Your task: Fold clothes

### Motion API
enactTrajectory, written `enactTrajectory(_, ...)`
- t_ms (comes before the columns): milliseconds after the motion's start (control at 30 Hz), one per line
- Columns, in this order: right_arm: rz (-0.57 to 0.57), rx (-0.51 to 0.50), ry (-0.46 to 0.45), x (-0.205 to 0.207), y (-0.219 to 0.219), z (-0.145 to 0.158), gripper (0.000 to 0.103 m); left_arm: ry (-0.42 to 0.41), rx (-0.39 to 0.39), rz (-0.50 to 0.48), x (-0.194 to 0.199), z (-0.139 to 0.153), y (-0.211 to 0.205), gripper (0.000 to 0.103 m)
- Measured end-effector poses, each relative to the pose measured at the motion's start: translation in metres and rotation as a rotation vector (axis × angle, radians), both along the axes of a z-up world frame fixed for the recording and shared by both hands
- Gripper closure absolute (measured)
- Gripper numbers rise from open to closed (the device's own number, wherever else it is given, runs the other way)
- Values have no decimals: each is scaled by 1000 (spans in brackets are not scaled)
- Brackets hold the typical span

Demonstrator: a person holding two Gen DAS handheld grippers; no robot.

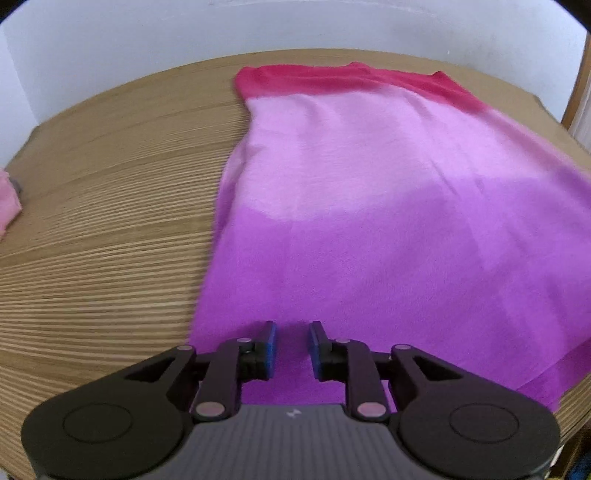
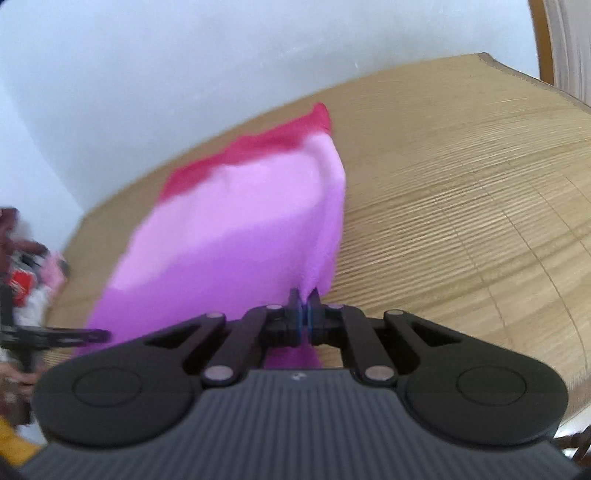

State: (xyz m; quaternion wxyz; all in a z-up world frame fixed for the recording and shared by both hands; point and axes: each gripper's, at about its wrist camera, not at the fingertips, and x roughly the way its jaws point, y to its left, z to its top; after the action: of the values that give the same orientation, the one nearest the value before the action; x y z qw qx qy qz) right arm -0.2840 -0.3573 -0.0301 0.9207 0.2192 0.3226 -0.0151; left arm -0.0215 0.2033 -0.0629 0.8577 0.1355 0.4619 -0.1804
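Gripping the purple garment (image 2: pixel 229 236) with my right gripper (image 2: pixel 304 299), I have its blue pads pinched tight on a fold of the cloth at the garment's near right edge, so that side rises off the desk (image 2: pixel 461 206) in a soft ridge running toward the red band (image 2: pixel 258 144) at the far end; my left gripper (image 1: pixel 291 332) hangs over the near end of the same garment (image 1: pixel 332 221), pointing steeply down, its jaws parted a little with a clear gap between the blue pads and no cloth pinched between them, only the purple fabric lying beneath; from the left wrist the garment lies spread on the wooden desk (image 1: pixel 110 221), fading from deep purple at the near edge through pale pink to the red band (image 1: pixel 332 79) close to the desk's far edge, its right side reaching toward the desk's right edge; a small pink cloth (image 1: pixel 7 206) sits at the desk's left edge, well apart from the garment; a white wall (image 1: pixel 258 26) stands behind the desk's far edge; the right wrist view is blurred.
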Motion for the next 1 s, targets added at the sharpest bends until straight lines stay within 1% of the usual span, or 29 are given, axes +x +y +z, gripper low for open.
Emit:
enactTrajectory(67, 1, -19, 25, -20, 7, -1, 98, -10, 11, 3, -2, 1, 9, 76)
enactTrajectory(167, -32, -10, 120, -28, 10, -26, 97, -11, 11, 2, -3, 2, 20, 72)
enactTrajectory(233, -58, 3, 192, -30, 10, -42, 95, -9, 17, -10, -5, 3, 24, 72)
enactTrajectory(333, -112, 38, 221, -32, 6, -44, 92, -20, 68, -55, -10, 5, 25, 72)
enactTrajectory(400, -133, 58, 189, -35, 4, -35, 81, -23, 109, -85, -15, 5, 27, 73)
enactTrajectory(433, -136, 55, 174, -36, 5, -30, 72, -27, 127, -94, -18, 6, 29, 72)
enactTrajectory(467, -139, 38, 160, -35, 8, -23, 68, -32, 142, -101, -20, 6, 32, 71)
enactTrajectory(533, -123, -20, 125, -30, 17, -14, 66, -35, 154, -97, -19, 7, 36, 67)
enactTrajectory(600, -84, -84, 100, -24, 29, -11, 57, -33, 155, -83, -16, 7, 41, 63)
enactTrajectory(633, -59, -116, 109, -18, 33, -14, 51, -27, 149, -75, -15, 8, 42, 61)
enactTrajectory(667, -49, -150, 144, -10, 36, -21, 49, -21, 143, -66, -14, 8, 44, 61)
enactTrajectory(700, -65, -152, 181, -6, 33, -30, 49, -17, 138, -59, -14, 9, 45, 61)
enactTrajectory(733, -87, -143, 215, -5, 30, -39, 49, -22, 141, -62, -18, 9, 48, 61)
enactTrajectory(767, -101, -113, 213, -1, 26, -44, 46, -31, 149, -65, -19, 9, 47, 61)
enactTrajectory(800, -113, -76, 199, 3, 23, -48, 46, -38, 161, -70, -21, 8, 46, 61)
enactTrajectory(833, -125, -39, 184, 7, 20, -52, 50, -40, 176, -75, -22, 9, 46, 61)
enactTrajectory(867, -94, 25, 188, 15, 20, -52, 80, -41, 192, -81, -23, 9, 45, 61)
enactTrajectory(900, -48, 98, 198, 25, 21, -51, 100, -39, 211, -89, -23, 9, 45, 61)
enactTrajectory(933, -15, 173, 174, 30, 21, -44, 98, -36, 231, -96, -23, 9, 45, 61)
enactTrajectory(967, 19, 210, 131, 30, 19, -32, 98, -36, 257, -91, -22, 10, 49, 61)
enactTrajectory(1000, 56, 234, 84, 30, 18, -18, 98, -32, 266, -80, -21, 10, 54, 60)
